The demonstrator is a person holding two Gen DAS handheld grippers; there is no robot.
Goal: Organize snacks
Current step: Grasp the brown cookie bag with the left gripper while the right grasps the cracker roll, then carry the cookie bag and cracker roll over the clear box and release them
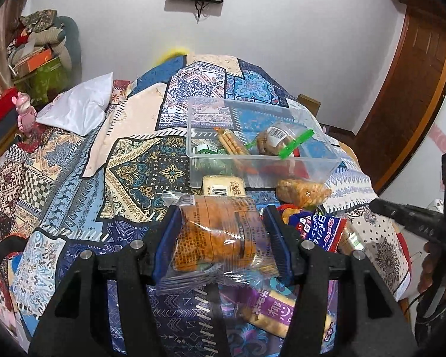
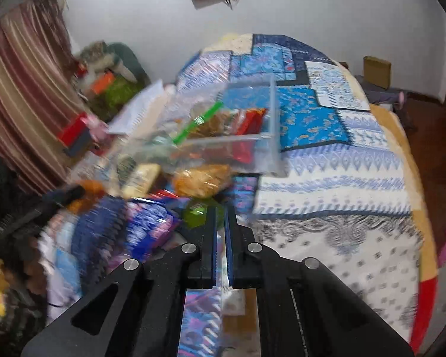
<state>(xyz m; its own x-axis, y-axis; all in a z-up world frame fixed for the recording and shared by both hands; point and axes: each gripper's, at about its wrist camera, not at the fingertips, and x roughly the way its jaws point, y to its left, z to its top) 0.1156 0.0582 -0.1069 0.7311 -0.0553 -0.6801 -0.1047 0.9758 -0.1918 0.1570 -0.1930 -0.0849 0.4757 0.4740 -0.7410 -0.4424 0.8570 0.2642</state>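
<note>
Left wrist view. Left gripper: clamped on a clear-wrapped orange pastry packet, pads pressing both sides. Packet's long axis runs forward, out along the fingers; its crimped tail hangs below them. Clear plastic bin: straight ahead beyond the fingertips, already holding a green-clipped bag. Loose snacks lie between fingers and bin: a pale bar and a bag of fried pieces. Judged relation: bin lies dead ahead, so the packet likely goes forward and over the near wall.

Right wrist view (blurred). Right gripper: fingers closed together; whether any wrapper is pinched cannot be told. Bin: ahead, slightly left of the fingertips. Green object: just left of the tips. The left gripper, loaded, looks the better placed.
</note>
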